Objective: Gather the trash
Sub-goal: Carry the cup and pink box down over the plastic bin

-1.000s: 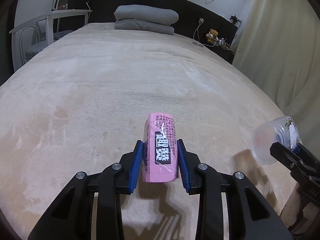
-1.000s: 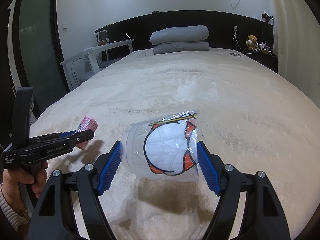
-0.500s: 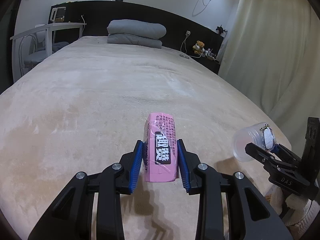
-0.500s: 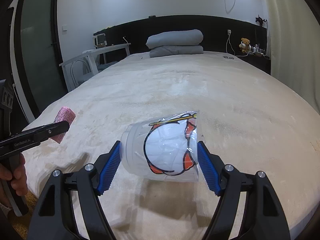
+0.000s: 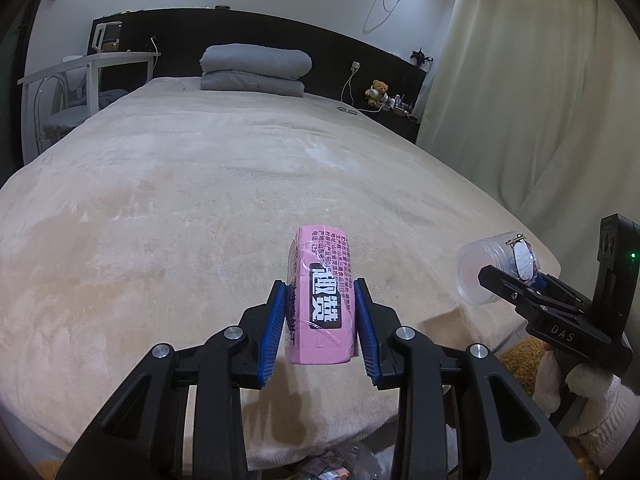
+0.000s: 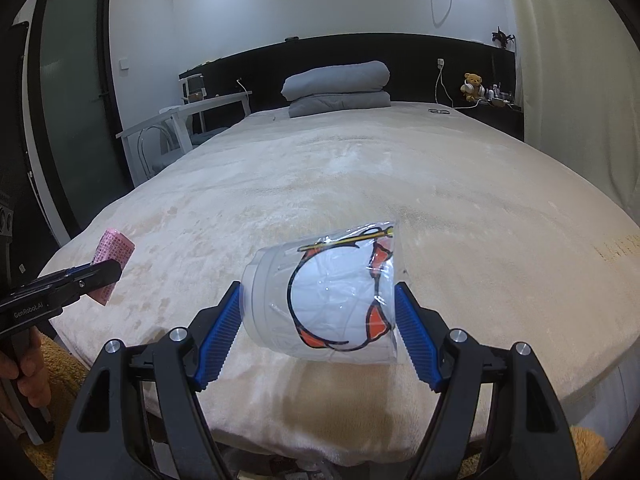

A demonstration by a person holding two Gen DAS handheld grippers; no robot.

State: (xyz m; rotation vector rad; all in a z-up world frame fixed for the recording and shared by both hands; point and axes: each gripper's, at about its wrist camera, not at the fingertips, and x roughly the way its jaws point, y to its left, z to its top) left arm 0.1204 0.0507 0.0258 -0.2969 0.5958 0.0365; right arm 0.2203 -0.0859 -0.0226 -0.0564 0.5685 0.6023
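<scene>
Left wrist: left gripper (image 5: 320,312) clamps pink box (image 5: 322,300); right gripper (image 6: 318,320) pinches clear cup (image 6: 320,296) over bed (image 5: 200,200)

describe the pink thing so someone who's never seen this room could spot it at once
Start at the big beige bed. Over its near edge the left gripper is shut on a small pink box. Unlike the clear plastic cup in the right gripper, it is opaque, with black printed characters.

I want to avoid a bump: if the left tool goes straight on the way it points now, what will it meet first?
Probably the bed. The left tool, shut on the pink box, points forward and somewhat down over the blanket, and nothing lies on that stretch. The box's front end would likely touch first, though depth is unclear.
</scene>
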